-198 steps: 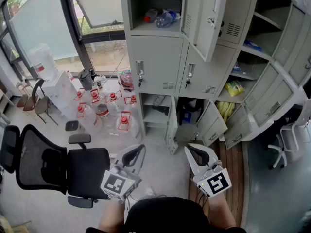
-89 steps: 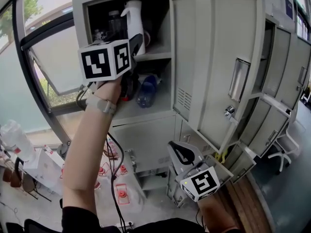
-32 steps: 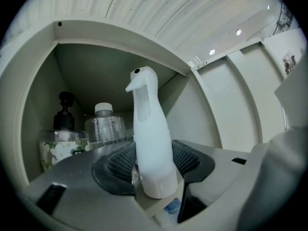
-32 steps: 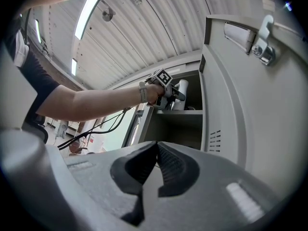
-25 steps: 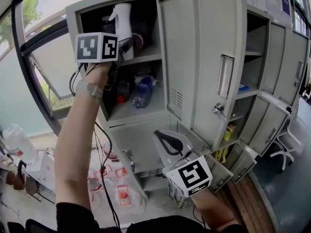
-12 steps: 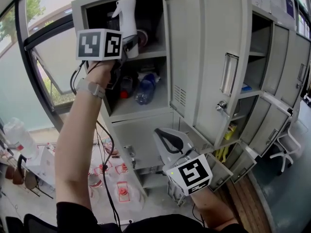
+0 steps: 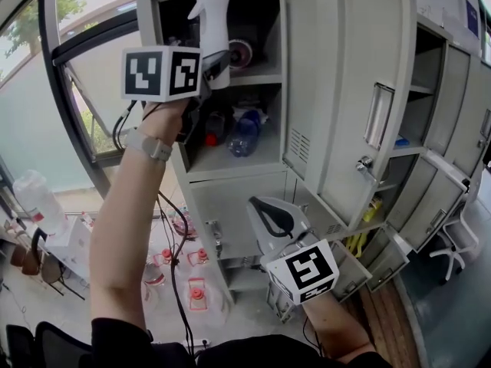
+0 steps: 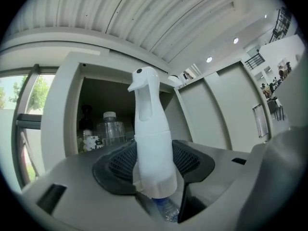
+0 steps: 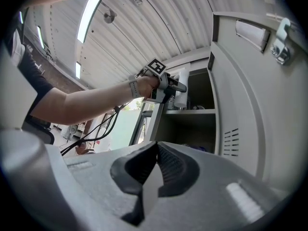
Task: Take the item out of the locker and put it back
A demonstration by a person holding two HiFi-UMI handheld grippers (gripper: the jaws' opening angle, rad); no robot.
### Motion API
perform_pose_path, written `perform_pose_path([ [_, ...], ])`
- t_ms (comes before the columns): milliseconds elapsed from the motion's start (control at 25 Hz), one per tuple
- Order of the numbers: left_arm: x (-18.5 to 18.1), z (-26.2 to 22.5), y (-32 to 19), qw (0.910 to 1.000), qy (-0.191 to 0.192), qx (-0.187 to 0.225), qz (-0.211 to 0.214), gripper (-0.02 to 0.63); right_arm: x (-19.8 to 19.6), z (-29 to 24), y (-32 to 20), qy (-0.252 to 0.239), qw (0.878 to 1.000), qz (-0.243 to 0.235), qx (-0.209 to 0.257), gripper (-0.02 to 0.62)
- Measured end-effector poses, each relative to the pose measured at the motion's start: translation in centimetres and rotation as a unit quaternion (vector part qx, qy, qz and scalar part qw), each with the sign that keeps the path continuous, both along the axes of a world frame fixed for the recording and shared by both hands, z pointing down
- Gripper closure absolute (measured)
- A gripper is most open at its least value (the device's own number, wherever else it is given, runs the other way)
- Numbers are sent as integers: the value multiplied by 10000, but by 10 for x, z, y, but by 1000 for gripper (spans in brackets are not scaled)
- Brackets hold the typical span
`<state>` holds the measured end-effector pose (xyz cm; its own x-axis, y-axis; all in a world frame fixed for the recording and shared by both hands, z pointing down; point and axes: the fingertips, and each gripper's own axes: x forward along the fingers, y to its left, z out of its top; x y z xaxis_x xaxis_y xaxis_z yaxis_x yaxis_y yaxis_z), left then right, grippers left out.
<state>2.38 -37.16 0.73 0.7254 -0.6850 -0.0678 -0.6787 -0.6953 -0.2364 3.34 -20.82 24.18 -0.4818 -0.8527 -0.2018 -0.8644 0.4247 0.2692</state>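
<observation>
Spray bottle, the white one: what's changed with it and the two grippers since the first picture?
The left gripper rose from low down to the top compartment, closed on the white spray bottle and has drawn it out in front of the opening. The right gripper stayed low, shut and empty. The locker door stayed open, and the bottles on the lower shelf stayed put.

Spray bottle (image 7: 212, 23): plain white.
Locker (image 7: 345, 67): pale grey, dark inside.
Left hand-held gripper (image 7: 217, 66): grey, black ribbed pads, black-and-white marker cube.
Right hand-held gripper (image 9: 155, 148): same colours.
Water bottle (image 7: 244, 133), five o'clock of Spray bottle: blue.
</observation>
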Motion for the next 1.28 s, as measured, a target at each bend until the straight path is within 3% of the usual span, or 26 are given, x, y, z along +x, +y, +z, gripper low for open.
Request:
perform_pose_path([
  [600, -44, 20, 43, 9990, 290, 340, 74, 370, -28, 8, -19, -79, 9997, -225, -77, 597],
  [1280, -107, 115, 86, 9987, 373, 297, -167, 368, -59, 20, -36, -351, 9966, -715, -187, 597],
])
